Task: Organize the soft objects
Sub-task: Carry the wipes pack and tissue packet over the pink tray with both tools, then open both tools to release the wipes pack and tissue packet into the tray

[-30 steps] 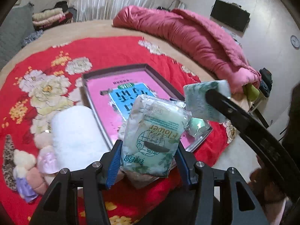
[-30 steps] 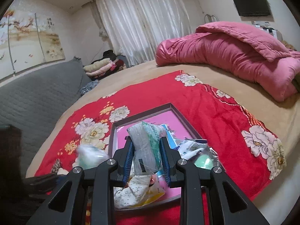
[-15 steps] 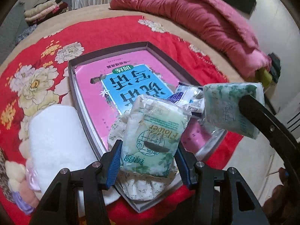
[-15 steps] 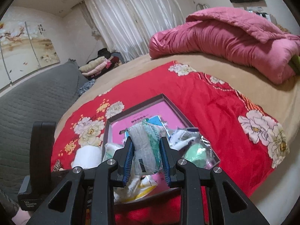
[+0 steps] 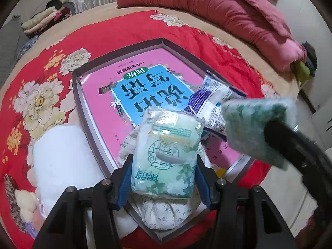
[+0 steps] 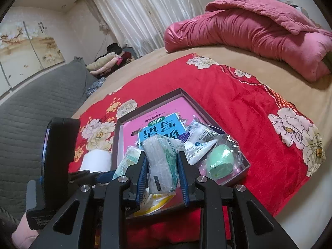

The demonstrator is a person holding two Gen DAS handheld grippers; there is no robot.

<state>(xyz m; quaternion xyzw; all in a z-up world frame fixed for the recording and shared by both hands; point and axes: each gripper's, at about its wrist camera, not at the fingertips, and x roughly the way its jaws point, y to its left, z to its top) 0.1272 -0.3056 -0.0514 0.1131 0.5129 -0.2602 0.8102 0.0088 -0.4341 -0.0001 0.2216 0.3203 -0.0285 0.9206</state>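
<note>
A red floral blanket (image 6: 238, 103) covers part of a tan bed (image 6: 157, 60). A rumpled pink quilt (image 6: 259, 31) lies at the bed's far side. White curtains (image 6: 145, 14) hang behind, folded clothes (image 6: 105, 64) are stacked near them, and a painted blossom panel (image 6: 27, 45) lines the wall
</note>
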